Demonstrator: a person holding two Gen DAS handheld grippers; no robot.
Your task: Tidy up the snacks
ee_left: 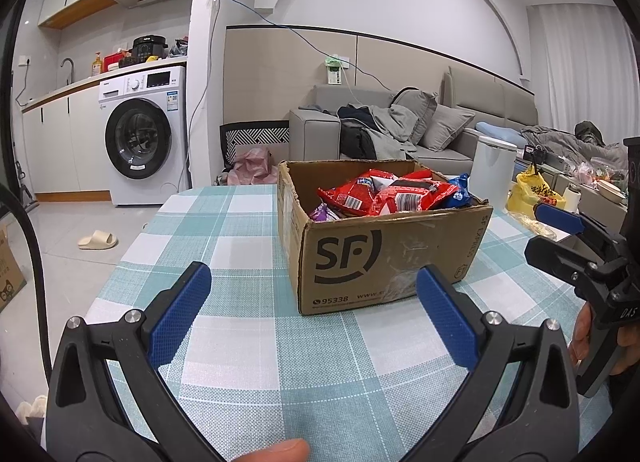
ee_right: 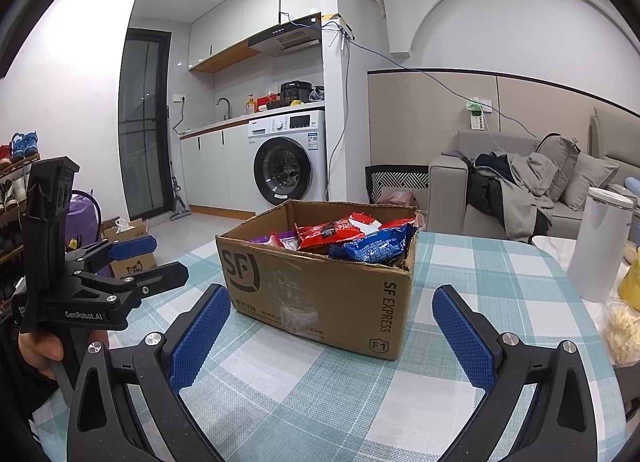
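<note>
Your left gripper [ee_left: 314, 286] and right gripper [ee_right: 330, 310] are matt black plastic, with blue pads [ee_left: 180, 314] in a fine rough knurl and bright metal screws. The box [ee_left: 384, 258] is dull brown cardboard, scuffed, with clear tape. At its 12 o'clock, glossy crinkled red packets [ee_left: 384, 194] catch the light. The counter [ee_left: 240, 342] wears a woven checked cloth.

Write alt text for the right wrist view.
An open cardboard box of red and blue snack packs sits on a checked tablecloth, framed by the open right tool. The left tool, open and empty, is at left.
</note>
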